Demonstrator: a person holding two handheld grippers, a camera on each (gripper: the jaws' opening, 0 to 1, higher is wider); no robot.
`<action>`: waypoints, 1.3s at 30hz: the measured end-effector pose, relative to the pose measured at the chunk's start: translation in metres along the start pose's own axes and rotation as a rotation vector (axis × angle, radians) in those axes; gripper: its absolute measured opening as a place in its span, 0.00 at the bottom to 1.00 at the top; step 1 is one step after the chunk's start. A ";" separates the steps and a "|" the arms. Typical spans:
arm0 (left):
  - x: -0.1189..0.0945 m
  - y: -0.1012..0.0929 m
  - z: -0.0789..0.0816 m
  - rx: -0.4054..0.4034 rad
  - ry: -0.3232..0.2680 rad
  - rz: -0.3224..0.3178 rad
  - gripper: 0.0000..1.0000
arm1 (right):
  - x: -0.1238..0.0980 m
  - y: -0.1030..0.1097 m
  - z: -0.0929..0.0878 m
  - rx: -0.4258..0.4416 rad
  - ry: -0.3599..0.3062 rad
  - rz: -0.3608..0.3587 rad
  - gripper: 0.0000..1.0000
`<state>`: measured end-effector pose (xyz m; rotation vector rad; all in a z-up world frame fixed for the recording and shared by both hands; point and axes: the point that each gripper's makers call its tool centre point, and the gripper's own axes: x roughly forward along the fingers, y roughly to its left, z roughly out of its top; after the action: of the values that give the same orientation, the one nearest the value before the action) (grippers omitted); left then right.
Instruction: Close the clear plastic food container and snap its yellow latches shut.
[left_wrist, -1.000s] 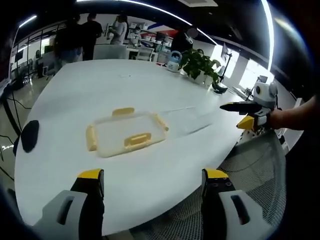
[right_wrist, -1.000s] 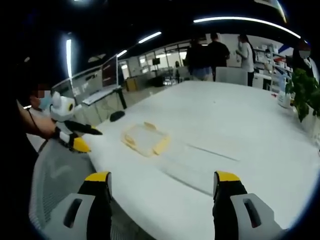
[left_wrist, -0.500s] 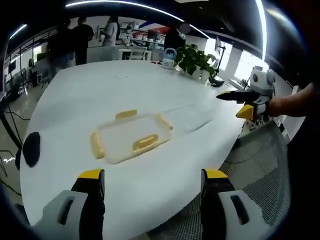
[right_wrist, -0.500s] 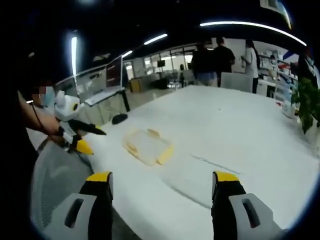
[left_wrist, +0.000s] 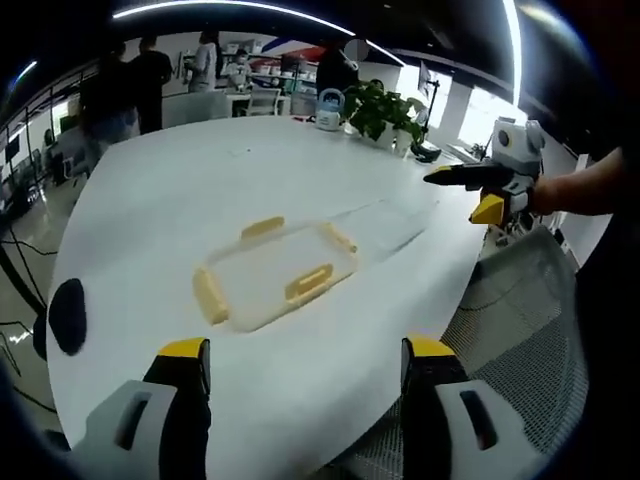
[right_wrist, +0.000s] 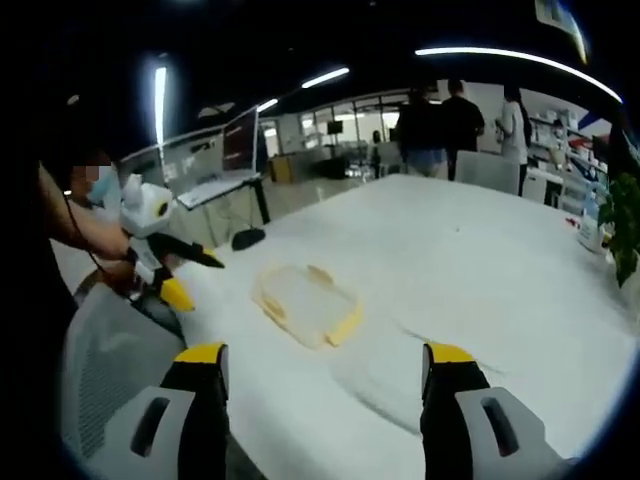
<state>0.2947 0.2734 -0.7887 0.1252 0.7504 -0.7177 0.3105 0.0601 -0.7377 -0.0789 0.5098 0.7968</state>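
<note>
A: What's moved vs a sec ago?
B: Both tongs have swung a bit; the container (left_wrist: 275, 272) sits put on the white table (left_wrist: 180, 180), yellow latches (left_wrist: 309, 284) out.
A: Tongs?
B: Left tongs (left_wrist: 305, 362) spread, empty. Right tongs (right_wrist: 325, 368) spread too, held off the table edge, near a mesh chair (right_wrist: 100, 370).

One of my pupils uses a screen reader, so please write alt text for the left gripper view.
A clear plastic container with yellow latches lies on a large white table, ahead of the left gripper, whose two yellow-tipped jaws stand open and empty. The right gripper, held in a person's hand, reaches in from the right, above the table's edge.
</note>
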 end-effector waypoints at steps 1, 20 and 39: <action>0.000 0.003 0.000 0.006 0.002 -0.001 0.78 | 0.003 0.001 0.001 -0.008 0.004 0.003 0.79; 0.003 0.027 0.000 0.101 0.054 -0.052 0.77 | 0.028 0.008 0.000 -0.076 0.049 0.020 0.78; 0.013 0.038 -0.004 0.189 0.118 -0.115 0.76 | 0.044 0.011 -0.001 -0.120 0.091 0.049 0.77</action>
<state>0.3230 0.2959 -0.8059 0.3005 0.8064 -0.8961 0.3281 0.0962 -0.7576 -0.2146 0.5511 0.8739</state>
